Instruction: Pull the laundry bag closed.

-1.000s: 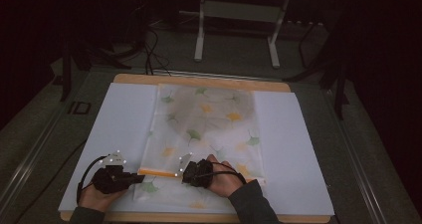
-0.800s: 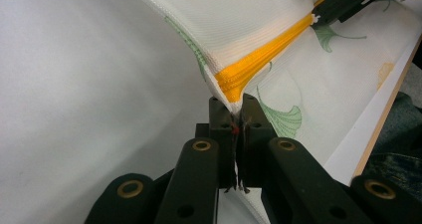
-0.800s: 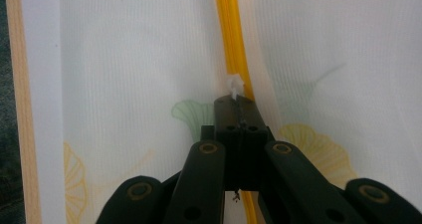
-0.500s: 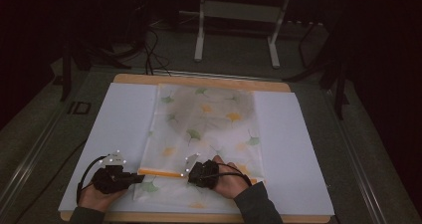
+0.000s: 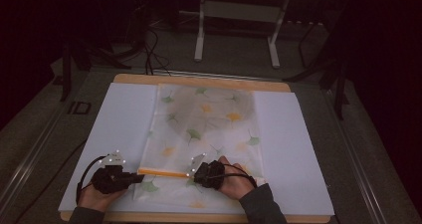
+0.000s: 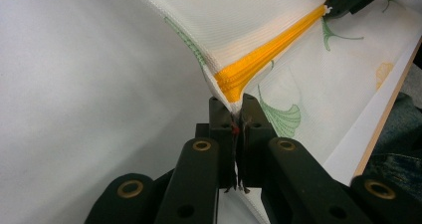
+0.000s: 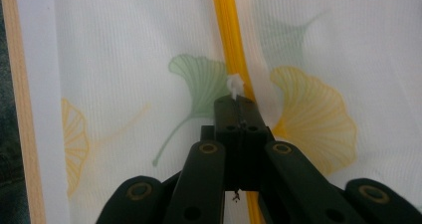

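Both the left gripper (image 6: 238, 115) and right gripper (image 7: 241, 102) have jaws closed on the mesh bag's (image 5: 209, 129) orange zipper (image 5: 163, 173) near the tabletop's (image 5: 124, 79) front edge, seemingly mid-zip; next, pull the slider steadily along.

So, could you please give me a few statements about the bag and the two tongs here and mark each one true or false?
1. The left tongs are shut on the corner of the white mesh bag printed with green and yellow leaves. True.
2. The bag's zipper band is blue. False: it is orange.
3. The right tongs are shut on a small white pull at the zipper. True.
4. The bag lies on bare wood. False: it lies on a white sheet covering the wooden board.
5. The left tongs press the bag flat. False: the gripped corner is lifted off the sheet.
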Available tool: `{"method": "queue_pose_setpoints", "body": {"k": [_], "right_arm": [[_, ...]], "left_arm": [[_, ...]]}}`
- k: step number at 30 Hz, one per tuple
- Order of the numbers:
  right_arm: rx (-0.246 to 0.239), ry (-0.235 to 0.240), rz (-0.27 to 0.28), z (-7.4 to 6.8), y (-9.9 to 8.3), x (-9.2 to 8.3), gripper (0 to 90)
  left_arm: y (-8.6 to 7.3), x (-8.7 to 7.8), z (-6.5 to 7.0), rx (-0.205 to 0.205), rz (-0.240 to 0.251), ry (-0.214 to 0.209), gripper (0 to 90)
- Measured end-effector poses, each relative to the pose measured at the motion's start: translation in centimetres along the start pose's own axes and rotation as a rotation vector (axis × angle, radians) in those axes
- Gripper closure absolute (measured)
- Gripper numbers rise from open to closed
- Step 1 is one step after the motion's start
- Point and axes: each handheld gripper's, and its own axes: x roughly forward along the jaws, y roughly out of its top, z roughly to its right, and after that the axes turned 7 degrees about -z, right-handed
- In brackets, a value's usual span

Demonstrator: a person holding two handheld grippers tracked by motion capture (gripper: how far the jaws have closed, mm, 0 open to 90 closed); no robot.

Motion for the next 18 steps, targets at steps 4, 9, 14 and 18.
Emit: {"method": "queue_pose_setpoints", "body": {"k": [4, 9, 14, 18], "right_arm": [[0.005, -0.002, 0.004, 0.1, -0.5, -0.2, 90.0], [0.01, -0.006, -0.003, 0.2, -1.0, -0.4, 90.0], [0.021, -0.01, -0.004, 0.2, -1.5, -0.6, 90.0], [0.023, -0.013, -0.011, 0.2, -2.0, -0.7, 90.0]], "left_arm": [[0.0, 0.0, 0.0, -0.001, 0.001, 0.0, 87.6], [0.0, 0.0, 0.0, -0.001, 0.002, 0.001, 87.6], [0.0, 0.0, -0.1, -0.001, 0.001, 0.002, 87.6], [0.0, 0.0, -0.1, -0.002, 0.001, 0.002, 87.6]]}}
